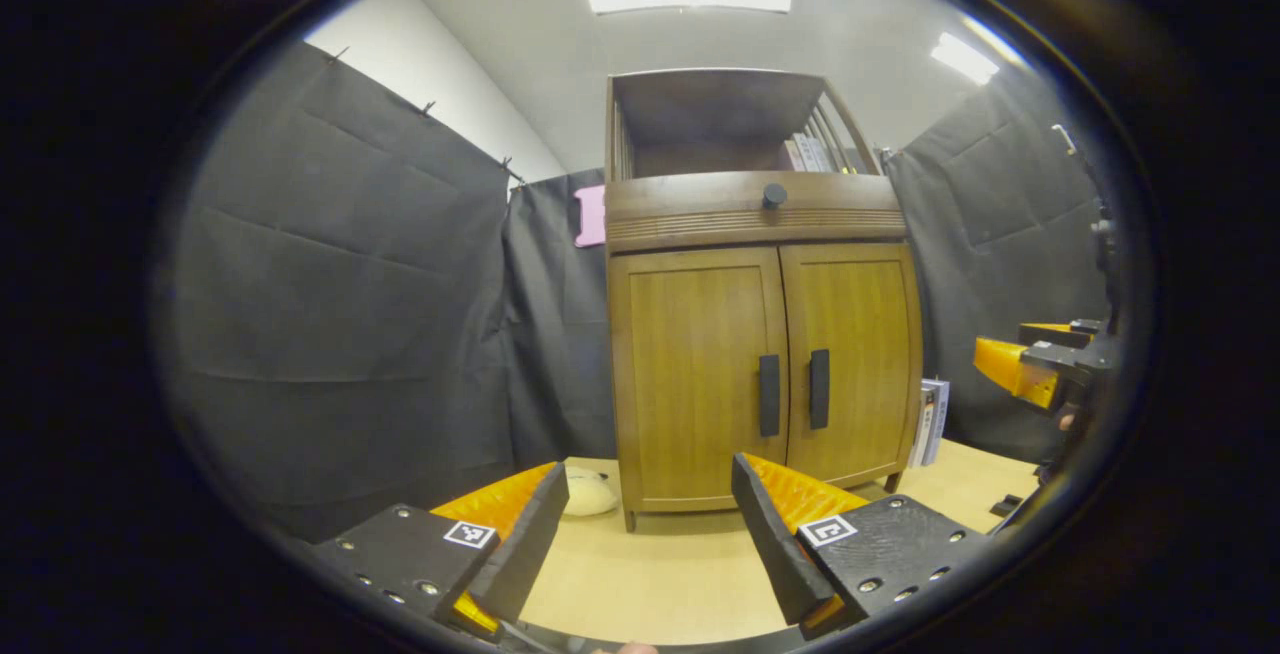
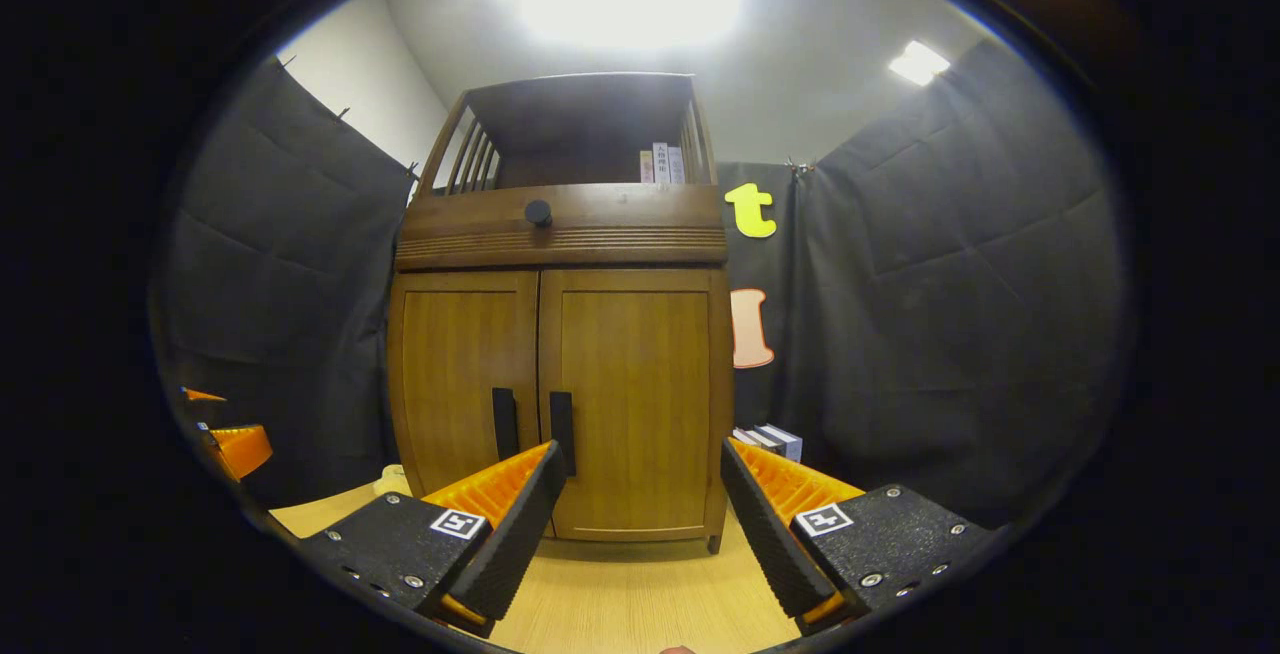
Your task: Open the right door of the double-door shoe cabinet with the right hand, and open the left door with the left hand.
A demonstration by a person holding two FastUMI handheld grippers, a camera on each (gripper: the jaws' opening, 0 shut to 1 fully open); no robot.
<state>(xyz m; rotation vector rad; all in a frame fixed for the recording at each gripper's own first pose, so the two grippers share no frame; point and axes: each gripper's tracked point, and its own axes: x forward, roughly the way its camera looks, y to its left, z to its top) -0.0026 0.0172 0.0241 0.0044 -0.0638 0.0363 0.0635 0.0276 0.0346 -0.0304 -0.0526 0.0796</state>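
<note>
A wooden shoe cabinet [image 1: 760, 374] [image 2: 560, 394] stands on a light wooden floor with both doors closed. Its left door [image 1: 695, 374] [image 2: 462, 384] and right door [image 1: 850, 359] [image 2: 640, 404] each carry a dark vertical handle: the left handle [image 1: 768, 395] [image 2: 504, 423] and the right handle [image 1: 819, 389] [image 2: 562, 433] sit side by side at the centre seam. My left gripper [image 1: 650, 514] is open, short of the cabinet, touching nothing. My right gripper [image 2: 640, 509] is open too, in front of the right door. In the left gripper view the right gripper [image 1: 1040, 364] shows at the far right.
A round knob [image 1: 774, 196] [image 2: 538, 212] sits on the drawer above the doors, with books on the open top shelf [image 2: 662, 164]. More books [image 1: 930, 421] [image 2: 770, 441] lean at the cabinet's right side. A pale object [image 1: 588, 491] lies on the floor left of the cabinet. Black cloth walls surround the booth.
</note>
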